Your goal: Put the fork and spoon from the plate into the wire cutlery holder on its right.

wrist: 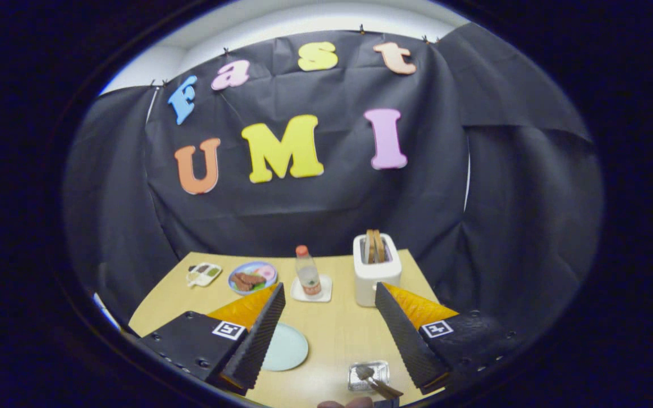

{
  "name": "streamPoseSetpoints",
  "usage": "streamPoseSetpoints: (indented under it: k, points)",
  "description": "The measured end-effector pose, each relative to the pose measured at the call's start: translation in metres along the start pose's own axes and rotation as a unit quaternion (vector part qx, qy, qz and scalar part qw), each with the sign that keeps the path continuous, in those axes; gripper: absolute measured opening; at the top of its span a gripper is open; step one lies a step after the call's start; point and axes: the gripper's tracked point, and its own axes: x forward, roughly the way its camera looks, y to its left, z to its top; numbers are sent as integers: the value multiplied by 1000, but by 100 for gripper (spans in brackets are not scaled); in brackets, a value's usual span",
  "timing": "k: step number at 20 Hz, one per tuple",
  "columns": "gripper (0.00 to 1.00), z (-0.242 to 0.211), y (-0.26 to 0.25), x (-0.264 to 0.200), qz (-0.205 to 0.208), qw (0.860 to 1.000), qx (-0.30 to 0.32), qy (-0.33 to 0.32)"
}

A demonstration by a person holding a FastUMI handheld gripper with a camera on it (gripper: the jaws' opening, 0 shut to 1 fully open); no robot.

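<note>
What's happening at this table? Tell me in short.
A person's gripper hovers open over the table, holding nothing. The pale plate sits partly behind one finger, its visible part bare. Right of it, the wire cutlery holder has one utensil in it; fork or spoon, I cannot tell. A toaster and bottle stand beyond.

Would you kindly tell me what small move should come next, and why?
Probably tip the open hand-held gripper down toward the plate: a finger hides part of it, its visible part looks bare, and one utensil already sits in the holder.
</note>
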Motion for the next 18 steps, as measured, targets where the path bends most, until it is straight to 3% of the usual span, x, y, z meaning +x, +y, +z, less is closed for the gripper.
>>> streamPoseSetpoints:
  k: [8,18]
  points:
    - [96,79,-1,-42,-14,992,-12,-127]
    - [96,84,-3,-60,-16,988,-13,-152]
